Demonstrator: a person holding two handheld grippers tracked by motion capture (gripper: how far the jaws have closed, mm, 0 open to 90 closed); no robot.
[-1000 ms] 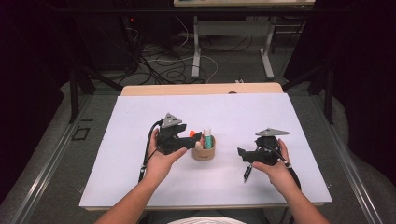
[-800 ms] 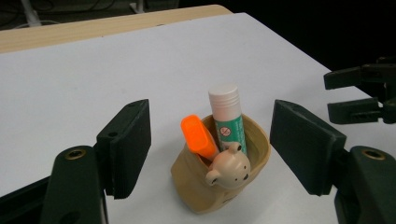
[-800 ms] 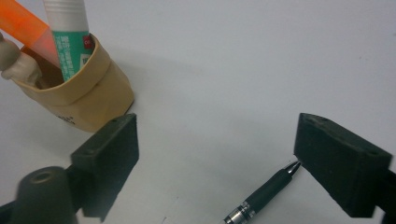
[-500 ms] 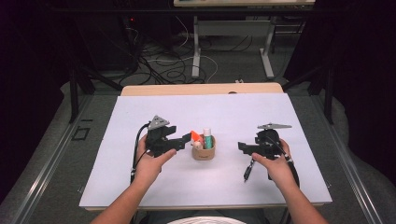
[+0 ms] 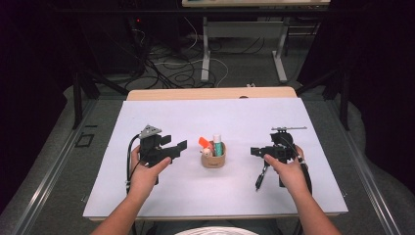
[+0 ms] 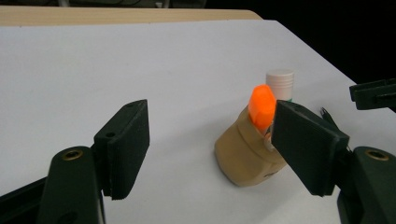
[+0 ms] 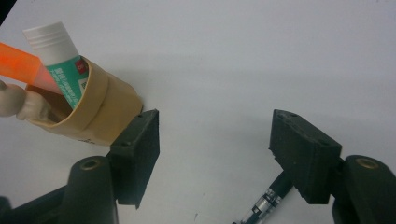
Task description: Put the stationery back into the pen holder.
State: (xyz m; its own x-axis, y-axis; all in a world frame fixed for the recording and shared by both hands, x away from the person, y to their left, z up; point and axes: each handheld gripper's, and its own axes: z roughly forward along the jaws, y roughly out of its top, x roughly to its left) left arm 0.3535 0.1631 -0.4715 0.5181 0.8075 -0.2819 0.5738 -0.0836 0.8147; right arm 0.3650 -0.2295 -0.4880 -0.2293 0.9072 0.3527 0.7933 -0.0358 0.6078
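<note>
The tan cup [image 5: 213, 160] stands mid-counter [image 5: 161, 115], holding a glue tube [image 5: 217, 145] and orange marker [image 5: 204, 142]. Both grippers, left [image 5: 182, 145] and right [image 5: 254, 151], have fingers apart, gripping nothing; the right's have just been closing. A sideways nudge could tip the light cup. A pen [image 7: 266, 198] lies under the right fingers.

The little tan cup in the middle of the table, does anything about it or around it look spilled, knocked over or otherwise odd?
Nothing is spilled. The tan cup stands upright on the white table, holding an orange marker, a white-capped tube and a small beige piece. One thing lies loose: a pen flat on the table by the right gripper, outside the cup.
</note>
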